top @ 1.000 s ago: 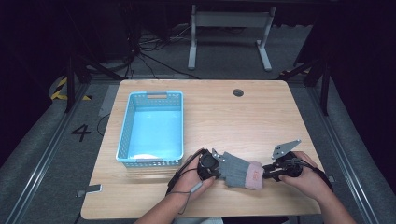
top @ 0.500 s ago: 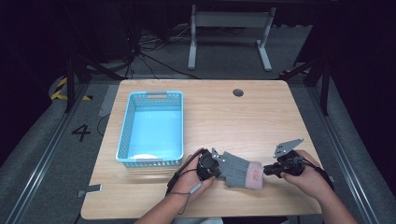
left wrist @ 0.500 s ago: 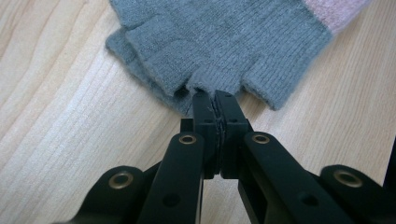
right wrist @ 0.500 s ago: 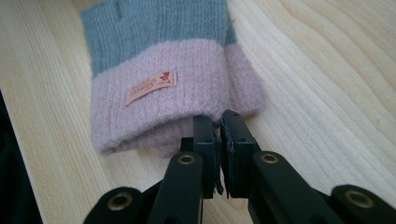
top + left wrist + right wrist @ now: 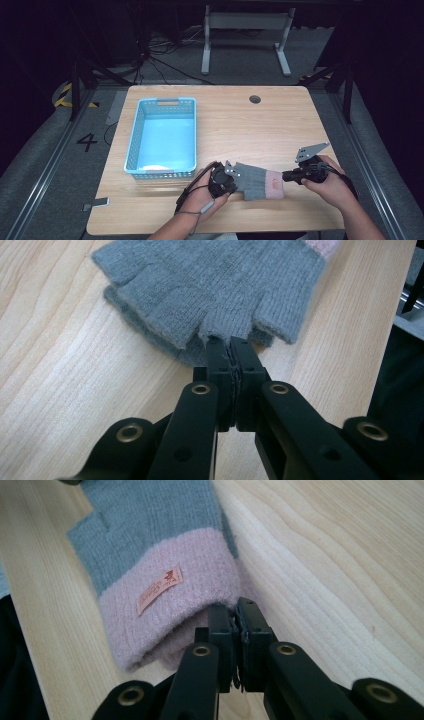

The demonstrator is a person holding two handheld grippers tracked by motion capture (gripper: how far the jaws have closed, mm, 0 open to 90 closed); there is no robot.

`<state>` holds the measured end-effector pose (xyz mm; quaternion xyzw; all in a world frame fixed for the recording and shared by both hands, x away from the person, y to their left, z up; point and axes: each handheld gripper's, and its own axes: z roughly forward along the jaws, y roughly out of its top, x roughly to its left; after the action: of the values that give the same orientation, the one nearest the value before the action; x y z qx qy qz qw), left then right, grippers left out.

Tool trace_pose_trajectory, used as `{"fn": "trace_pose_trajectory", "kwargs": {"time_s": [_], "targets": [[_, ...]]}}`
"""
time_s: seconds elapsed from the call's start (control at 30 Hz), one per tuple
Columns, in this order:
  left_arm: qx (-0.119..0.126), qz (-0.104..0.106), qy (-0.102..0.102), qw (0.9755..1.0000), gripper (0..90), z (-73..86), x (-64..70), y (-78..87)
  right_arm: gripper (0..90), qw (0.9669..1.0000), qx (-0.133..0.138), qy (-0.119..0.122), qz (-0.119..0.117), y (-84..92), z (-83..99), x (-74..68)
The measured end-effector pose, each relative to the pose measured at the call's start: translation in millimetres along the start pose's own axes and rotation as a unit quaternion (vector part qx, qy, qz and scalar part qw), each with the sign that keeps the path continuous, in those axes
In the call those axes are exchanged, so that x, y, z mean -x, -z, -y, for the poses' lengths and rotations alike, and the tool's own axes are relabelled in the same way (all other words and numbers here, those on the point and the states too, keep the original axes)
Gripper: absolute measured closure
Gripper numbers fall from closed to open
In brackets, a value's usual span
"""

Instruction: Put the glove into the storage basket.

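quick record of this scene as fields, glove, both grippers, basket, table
glove: grey fingerless knit, pink cuff with a small orange label, lying flat near the table's front edge
left gripper: shut on the glove's finger end
right gripper: jaws have just been closing, now shut on the pink cuff edge
basket: light blue, left of the glove, apart from it
table: light wood

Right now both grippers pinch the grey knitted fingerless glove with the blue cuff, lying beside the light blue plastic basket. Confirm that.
One detail is wrong: the cuff is pink, not blue, as the right gripper view shows. The rest holds: left gripper and right gripper pinch the grey knitted fingerless glove beside the light blue plastic basket.
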<state>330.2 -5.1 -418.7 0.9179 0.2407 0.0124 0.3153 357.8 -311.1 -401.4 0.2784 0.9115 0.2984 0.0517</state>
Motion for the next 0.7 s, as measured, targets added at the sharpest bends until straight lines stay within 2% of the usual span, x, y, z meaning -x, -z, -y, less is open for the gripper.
{"fn": "trace_pose_trajectory", "kwargs": {"time_s": [0.1, 0.3, 0.37, 0.7], "targets": [[-0.001, 0.002, 0.004, 1.0, 88.8, 0.0, 1.3, -0.8, 87.0, 1.0, 0.002, -0.002, 0.002, -1.3, -1.5, 2.8], [-0.007, 0.009, -0.002, 0.9999, 88.8, -1.3, 2.3, -4.0, 87.1, 0.9999, -0.001, -0.01, 0.003, -5.7, -1.6, 8.0], [-0.011, 0.003, -0.003, 0.9999, 88.8, -1.5, 1.8, -6.1, 87.1, 0.9999, -0.004, -0.012, 0.005, -7.5, -1.3, 9.1], [-0.03, 0.007, 0.004, 0.9995, 88.6, -0.2, -4.0, -19.9, 86.8, 0.9995, -0.023, -0.02, 0.001, -21.5, 3.5, 16.1]]}}
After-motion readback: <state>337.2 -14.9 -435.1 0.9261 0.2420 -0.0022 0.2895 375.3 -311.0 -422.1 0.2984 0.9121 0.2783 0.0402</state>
